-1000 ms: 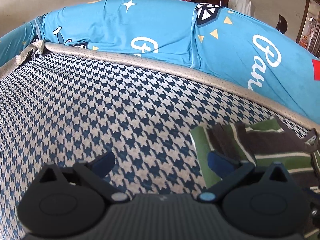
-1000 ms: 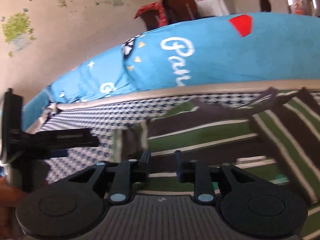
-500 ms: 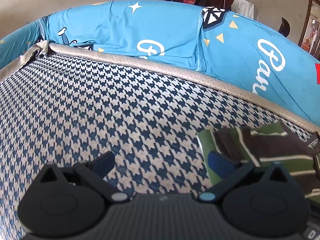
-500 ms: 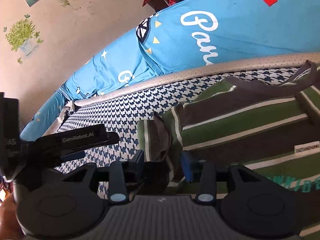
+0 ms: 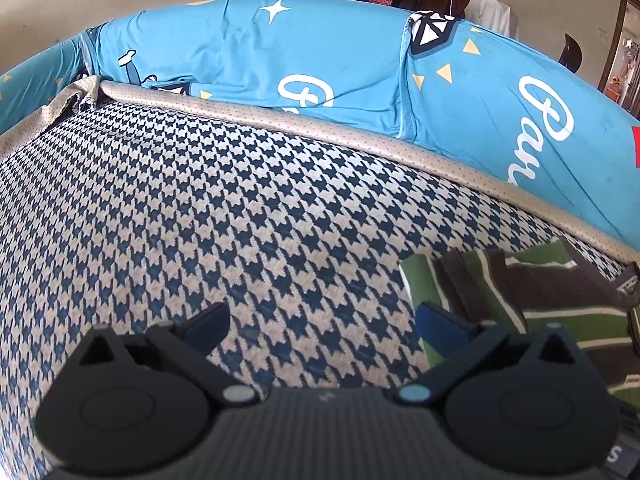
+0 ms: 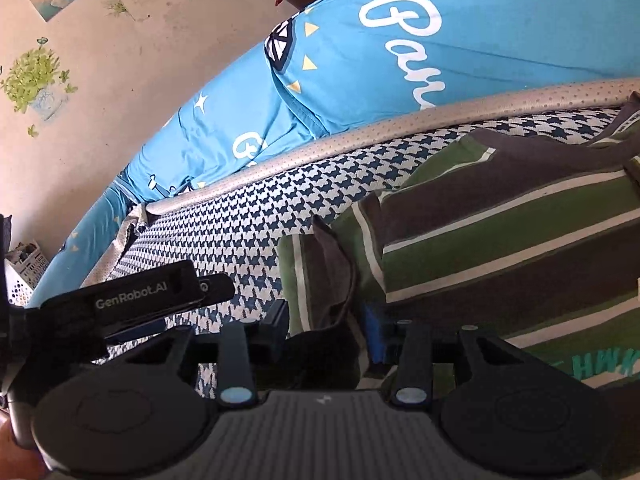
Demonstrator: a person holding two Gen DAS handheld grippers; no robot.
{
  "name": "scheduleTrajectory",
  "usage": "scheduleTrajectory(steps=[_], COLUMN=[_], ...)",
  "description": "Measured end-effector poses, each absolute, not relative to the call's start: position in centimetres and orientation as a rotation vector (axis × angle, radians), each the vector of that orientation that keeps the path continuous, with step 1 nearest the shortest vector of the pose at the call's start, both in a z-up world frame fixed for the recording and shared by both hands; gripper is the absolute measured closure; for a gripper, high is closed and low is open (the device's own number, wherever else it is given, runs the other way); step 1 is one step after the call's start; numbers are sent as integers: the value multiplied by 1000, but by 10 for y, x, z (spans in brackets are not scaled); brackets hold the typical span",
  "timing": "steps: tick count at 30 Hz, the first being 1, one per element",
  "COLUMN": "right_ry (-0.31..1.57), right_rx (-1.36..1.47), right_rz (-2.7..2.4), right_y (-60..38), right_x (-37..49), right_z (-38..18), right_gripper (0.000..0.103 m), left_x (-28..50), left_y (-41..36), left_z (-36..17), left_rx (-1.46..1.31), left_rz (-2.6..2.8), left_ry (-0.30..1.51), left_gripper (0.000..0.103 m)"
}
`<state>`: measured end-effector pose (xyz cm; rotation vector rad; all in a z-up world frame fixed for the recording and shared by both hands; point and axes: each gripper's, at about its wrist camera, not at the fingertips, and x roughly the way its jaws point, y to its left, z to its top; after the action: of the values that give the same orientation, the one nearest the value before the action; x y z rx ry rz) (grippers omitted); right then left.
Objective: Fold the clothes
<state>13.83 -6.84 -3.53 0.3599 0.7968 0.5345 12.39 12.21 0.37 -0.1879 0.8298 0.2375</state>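
Your left gripper [image 5: 322, 322] is spread wide over the houndstooth cover [image 5: 224, 208], grasping nothing. Your right gripper [image 6: 326, 322] has just been narrowing around a bunched fold of the striped shirt [image 6: 500, 248], lower right; contact is unclear.

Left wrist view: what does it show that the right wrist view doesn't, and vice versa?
Only left: the left gripper, jaws open, over the houndstooth cushion, and a doorway. Only right: plant stickers on the wall, and teal lettering on the striped shirt. Both: the shirt, the cushion and the blue printed cover.
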Motion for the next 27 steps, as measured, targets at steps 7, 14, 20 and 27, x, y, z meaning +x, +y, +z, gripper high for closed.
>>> scheduleTrajectory(steps=[7,14,20,27], right_ry=[743,548,609,586], right_rx=[337,276,190,159], right_rz=[545,385,197,145], right_y=[-67,-104,-143,-179], right_x=[135,110,103,89], right_z=[-28,18,16,41], right_gripper=[96,97,93,81], left_x=[126,129,132,128], left_y=[120,108,80,57], left_z=[4,4,-2,-13], left_rx=[-185,-180,-139,-85], left_rz=[232,213,156,99], left_ry=[829,826,834,852], left_gripper=[0,0,0,0])
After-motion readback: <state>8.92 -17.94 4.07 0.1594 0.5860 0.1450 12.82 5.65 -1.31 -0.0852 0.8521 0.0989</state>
